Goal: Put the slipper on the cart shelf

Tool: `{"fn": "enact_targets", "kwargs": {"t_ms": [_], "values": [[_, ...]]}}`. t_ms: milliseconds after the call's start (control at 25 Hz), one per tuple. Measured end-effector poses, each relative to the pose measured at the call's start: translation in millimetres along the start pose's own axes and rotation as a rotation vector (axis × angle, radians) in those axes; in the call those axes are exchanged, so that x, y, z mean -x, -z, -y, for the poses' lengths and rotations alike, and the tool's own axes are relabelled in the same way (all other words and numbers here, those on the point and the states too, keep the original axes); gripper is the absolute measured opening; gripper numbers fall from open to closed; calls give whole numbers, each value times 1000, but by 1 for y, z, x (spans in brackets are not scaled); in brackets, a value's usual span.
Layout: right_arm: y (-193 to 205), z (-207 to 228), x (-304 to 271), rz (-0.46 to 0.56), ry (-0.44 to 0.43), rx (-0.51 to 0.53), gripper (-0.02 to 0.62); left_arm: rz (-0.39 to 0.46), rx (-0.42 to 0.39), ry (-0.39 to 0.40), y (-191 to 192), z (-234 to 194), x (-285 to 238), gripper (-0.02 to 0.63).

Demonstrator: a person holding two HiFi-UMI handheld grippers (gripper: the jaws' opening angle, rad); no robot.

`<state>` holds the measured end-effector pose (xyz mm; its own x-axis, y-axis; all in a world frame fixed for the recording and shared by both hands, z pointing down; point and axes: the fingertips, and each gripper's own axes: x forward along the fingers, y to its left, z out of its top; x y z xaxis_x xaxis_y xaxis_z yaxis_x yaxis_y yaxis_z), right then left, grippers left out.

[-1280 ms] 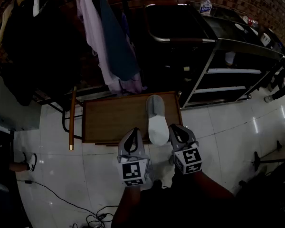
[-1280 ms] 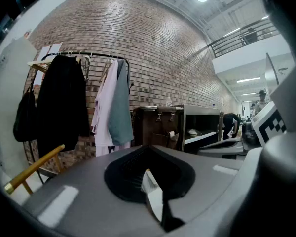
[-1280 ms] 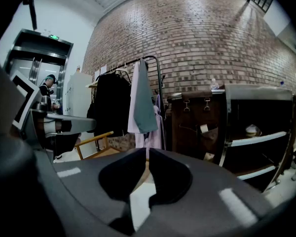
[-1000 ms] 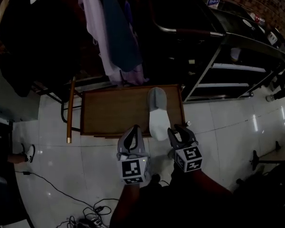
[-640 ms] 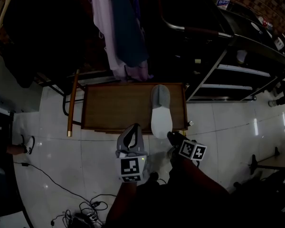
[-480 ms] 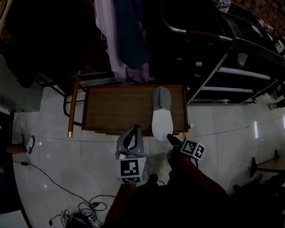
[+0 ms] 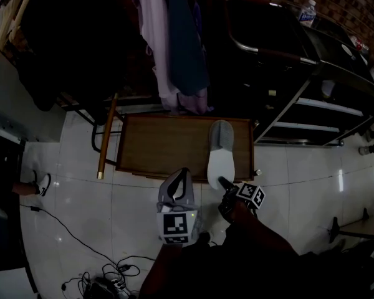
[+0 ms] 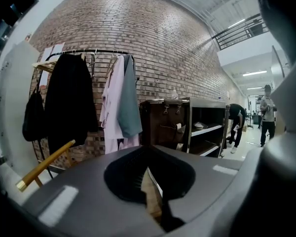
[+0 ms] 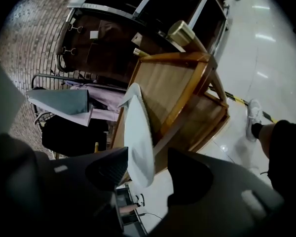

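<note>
A pale slipper [image 7: 221, 151] with a grey toe lies lengthwise on the low wooden cart shelf [image 7: 162, 148], its heel hanging over the near edge. My right gripper [image 7: 224, 182], rolled onto its side, is at that heel. In the right gripper view the slipper [image 9: 138, 137] stands edge-on between the jaws of my right gripper [image 9: 145, 169], which are opening, with a gap on one side. My left gripper [image 7: 179, 174] hovers just left of the heel with nothing in it; in the left gripper view the jaws of my left gripper [image 8: 150, 167] meet.
A clothes rack with hanging garments [image 7: 174, 36] rises behind the cart. A black shelving unit [image 7: 311, 73] with a water bottle [image 7: 306, 11] on top stands at the right. The cart's wooden handle bar [image 7: 106, 136] is on its left. Cables [image 7: 106, 279] lie on the white tiles.
My right gripper has rolled onto its side at the slipper's heel. The slipper stays lying on the wooden shelf. The left gripper has hardly moved.
</note>
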<state>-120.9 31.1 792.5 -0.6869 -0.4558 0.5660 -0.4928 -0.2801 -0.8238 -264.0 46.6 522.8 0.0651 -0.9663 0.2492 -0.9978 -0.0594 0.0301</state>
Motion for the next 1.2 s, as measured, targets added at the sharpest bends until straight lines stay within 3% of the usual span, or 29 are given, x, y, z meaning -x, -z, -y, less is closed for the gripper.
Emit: {"fn": "enact_targets", "kwargs": {"t_ms": [120, 320, 480, 720, 920, 1040, 1200], "values": [[-3, 1, -4, 7, 11, -8, 245, -2, -11, -8, 0, -3, 0, 15], [-6, -2, -1, 25, 26, -8, 147, -3, 1, -8, 2, -3, -2, 15], [-5, -9, 5, 31, 32, 11, 124, 5, -1, 2, -1, -2, -3, 15], [0, -25, 21, 41, 32, 108, 81, 13, -5, 16, -5, 1, -2, 15], [5, -56, 39, 46, -24, 160, 64, 26, -7, 32, -8, 2, -2, 15], [4, -81, 55, 72, -54, 251, 61, 32, -12, 42, -10, 4, -2, 15], [-6, -117, 78, 151, -75, 451, 61, 36, -9, 57, -11, 8, -5, 15]]}}
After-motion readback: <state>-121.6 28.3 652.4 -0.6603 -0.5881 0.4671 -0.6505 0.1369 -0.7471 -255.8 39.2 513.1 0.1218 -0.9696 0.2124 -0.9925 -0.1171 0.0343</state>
